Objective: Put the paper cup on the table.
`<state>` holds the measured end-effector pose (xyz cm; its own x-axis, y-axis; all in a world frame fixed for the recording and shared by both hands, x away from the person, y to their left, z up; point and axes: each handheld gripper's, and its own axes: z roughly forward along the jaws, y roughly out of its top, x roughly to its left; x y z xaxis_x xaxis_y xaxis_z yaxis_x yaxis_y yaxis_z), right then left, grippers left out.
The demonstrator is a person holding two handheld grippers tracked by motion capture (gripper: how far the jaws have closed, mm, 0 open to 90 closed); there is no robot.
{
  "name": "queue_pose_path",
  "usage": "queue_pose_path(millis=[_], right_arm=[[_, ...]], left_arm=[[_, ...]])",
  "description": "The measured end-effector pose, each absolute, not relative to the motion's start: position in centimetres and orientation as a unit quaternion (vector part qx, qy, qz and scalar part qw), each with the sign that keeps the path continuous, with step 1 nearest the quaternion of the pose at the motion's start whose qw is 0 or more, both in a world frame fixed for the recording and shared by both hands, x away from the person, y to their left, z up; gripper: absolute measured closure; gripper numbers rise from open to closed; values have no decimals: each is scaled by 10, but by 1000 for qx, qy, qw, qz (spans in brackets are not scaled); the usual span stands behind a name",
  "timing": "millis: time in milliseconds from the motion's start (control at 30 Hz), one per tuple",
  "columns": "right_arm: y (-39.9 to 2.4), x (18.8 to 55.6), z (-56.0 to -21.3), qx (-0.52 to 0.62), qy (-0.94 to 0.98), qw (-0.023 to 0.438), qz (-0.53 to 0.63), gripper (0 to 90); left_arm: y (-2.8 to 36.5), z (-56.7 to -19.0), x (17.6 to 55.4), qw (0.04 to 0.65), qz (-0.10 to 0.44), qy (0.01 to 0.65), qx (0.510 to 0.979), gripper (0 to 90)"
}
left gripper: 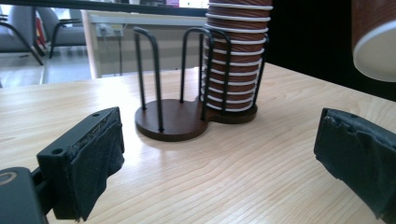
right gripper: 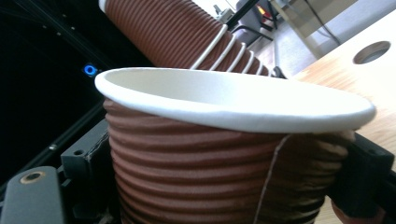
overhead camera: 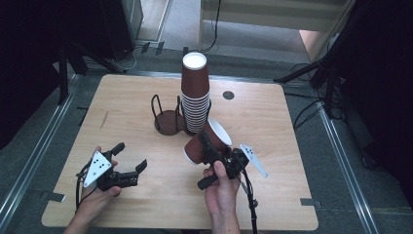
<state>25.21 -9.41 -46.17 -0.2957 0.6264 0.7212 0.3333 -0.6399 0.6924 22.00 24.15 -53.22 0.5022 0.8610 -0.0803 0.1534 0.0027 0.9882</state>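
Right gripper (overhead camera: 210, 155): clamped on a single brown ribbed paper cup (overhead camera: 207, 142), one jaw on each side of its wall. In the high view the cup is held tilted, white rim up and to the right, above the table and just in front of the stack.
Right gripper view: the held cup's (right gripper: 224, 140) white rim and ribbed wall are seen close up, with black jaws pressed against both sides; a vertical seam line runs down the wall, a detail too small to make out from above.
Right hand (overhead camera: 221, 187): wrapped round the gripper's handle, cable trailing toward the near edge.
Left gripper (overhead camera: 130, 158): jaws spread wide with nothing between them, held low at the table's near-left part, well apart from the holder.
Left gripper view: the padded fingers (left gripper: 95, 161) frame bare wood; the held cup's rim (left gripper: 373, 42) hangs at the upper right corner.
Left hand (overhead camera: 100, 192): under the gripper's body.
Cup stack (overhead camera: 195, 95): tall, nested, rims up, standing in the right ring of the holder. The left gripper view shows the wire uprights wrapping the stack's lower cups (left gripper: 233, 60).
Cup holder (overhead camera: 168, 119): dark double base with wire loops; the left ring is unfilled.
Table (overhead camera: 122, 97): light wood, with a round dark grommet (overhead camera: 228, 95) behind the stack.
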Motion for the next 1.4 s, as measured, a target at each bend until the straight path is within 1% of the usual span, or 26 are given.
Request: queue_pose_path(millis=[67,333,533,833,933,1400], right_arm=[[-95,253,-462,583,413,108,692,122],[-99,254,-467,575,428,144,682,122],[-100,254,-469,562,444,189,672,122],[-108,259,-475,557,457,234,653,122],[-112,261,-476,552,466,256,642,122],[-132,279,-482,539,481,340,602,122]], left_arm=[[246,-533,219,583,304,402,637,25],[264,-541,215,574,316,422,627,25],[272,-544,215,569,319,433,622,25],[281,-546,216,563,326,443,617,25],[283,-547,216,562,327,445,616,25],[304,-547,212,556,335,467,600,25]])
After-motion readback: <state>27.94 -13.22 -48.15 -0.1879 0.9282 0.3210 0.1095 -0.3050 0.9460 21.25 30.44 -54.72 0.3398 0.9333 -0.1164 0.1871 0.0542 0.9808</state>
